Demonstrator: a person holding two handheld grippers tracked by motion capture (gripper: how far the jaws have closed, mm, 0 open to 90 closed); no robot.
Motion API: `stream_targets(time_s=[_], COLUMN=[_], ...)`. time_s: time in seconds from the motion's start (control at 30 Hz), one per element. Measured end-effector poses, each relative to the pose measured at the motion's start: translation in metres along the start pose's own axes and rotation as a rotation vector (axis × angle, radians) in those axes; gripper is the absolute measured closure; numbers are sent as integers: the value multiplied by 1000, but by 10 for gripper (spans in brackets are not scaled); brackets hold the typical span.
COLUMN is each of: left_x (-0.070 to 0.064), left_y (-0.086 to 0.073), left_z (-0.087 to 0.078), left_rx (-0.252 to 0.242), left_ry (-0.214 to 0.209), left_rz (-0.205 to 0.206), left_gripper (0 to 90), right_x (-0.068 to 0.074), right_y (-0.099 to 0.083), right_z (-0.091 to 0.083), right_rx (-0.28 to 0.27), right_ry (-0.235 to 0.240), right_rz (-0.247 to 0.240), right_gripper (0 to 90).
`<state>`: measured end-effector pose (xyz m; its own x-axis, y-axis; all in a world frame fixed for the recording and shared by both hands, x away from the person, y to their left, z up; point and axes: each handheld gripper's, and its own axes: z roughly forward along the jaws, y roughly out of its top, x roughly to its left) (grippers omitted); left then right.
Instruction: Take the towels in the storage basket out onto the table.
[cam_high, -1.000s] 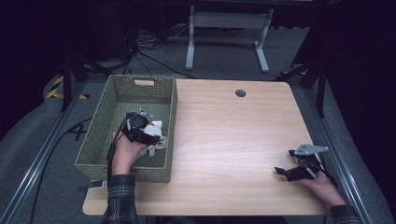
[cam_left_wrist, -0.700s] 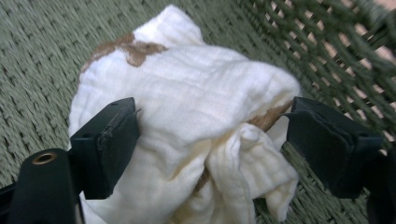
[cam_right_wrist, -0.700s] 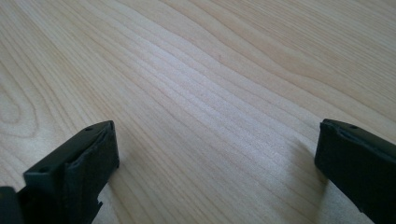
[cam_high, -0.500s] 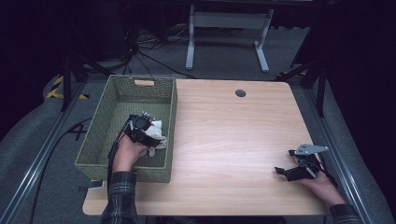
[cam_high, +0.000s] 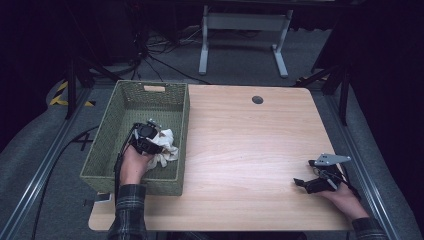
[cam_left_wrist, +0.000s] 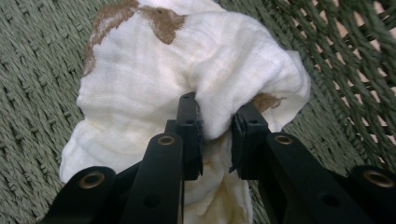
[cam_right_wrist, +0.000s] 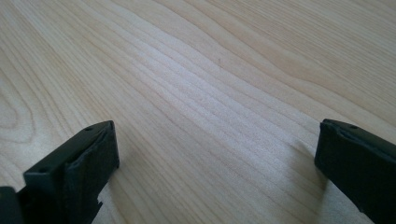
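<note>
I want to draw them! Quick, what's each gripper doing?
Left gripper: closed on the white, brown-stained crumpled cloth in the green woven basket.
Right gripper: open, holding nothing.

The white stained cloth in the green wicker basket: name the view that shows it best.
The left gripper view: the crumpled white cloth with brown stains is close up, a fold pinched in the left gripper. The high view shows it small in the green wicker basket, partly behind that gripper. The right gripper view faces wooden tabletop.

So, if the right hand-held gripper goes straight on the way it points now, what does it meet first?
Probably nothing soon: the right hand-held gripper is open and points low across the bare wooden table. Far ahead in that line stands the green woven basket, though the depth is unclear.
</note>
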<state>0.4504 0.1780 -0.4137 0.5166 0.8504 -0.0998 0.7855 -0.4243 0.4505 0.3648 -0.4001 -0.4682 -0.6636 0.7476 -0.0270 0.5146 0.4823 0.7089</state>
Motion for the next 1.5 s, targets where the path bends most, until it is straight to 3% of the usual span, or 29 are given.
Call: stream_targets(time_s=[0.3,0.5,0.77,0.83,1.0,1.07,1.27,1.5], left_x=[2,6,9,9,6,2,-2,-9], left_y=[-2,-4,-6,-8,-5,-4,2,14], left_z=[-10,-19,-31,-40,-54,-64,-80,-105], left_rx=[-105,-202,-305,-363,-404,-445,-474,-535], left_ry=[-30,-75,-103,-116,-112,-114,-113,-139], left_rz=[5,-29,-35,-45,-36,-30,-7,9], left_gripper=[775,780,783,784,784,784,784,784], right_x=[0,0,0,0,0,0,0,0], right_y=[0,0,0,0,0,0,-1,-1], right_z=[0,0,0,0,0,0,-1,-1], right_rx=[0,0,-1,-2,-1,-1,0,-1], right_ry=[0,0,-1,-1,-1,-1,-2,-3], right_rz=[1,-1,0,0,-1,0,3,2], right_gripper=[0,0,1,1,1,1,1,2])
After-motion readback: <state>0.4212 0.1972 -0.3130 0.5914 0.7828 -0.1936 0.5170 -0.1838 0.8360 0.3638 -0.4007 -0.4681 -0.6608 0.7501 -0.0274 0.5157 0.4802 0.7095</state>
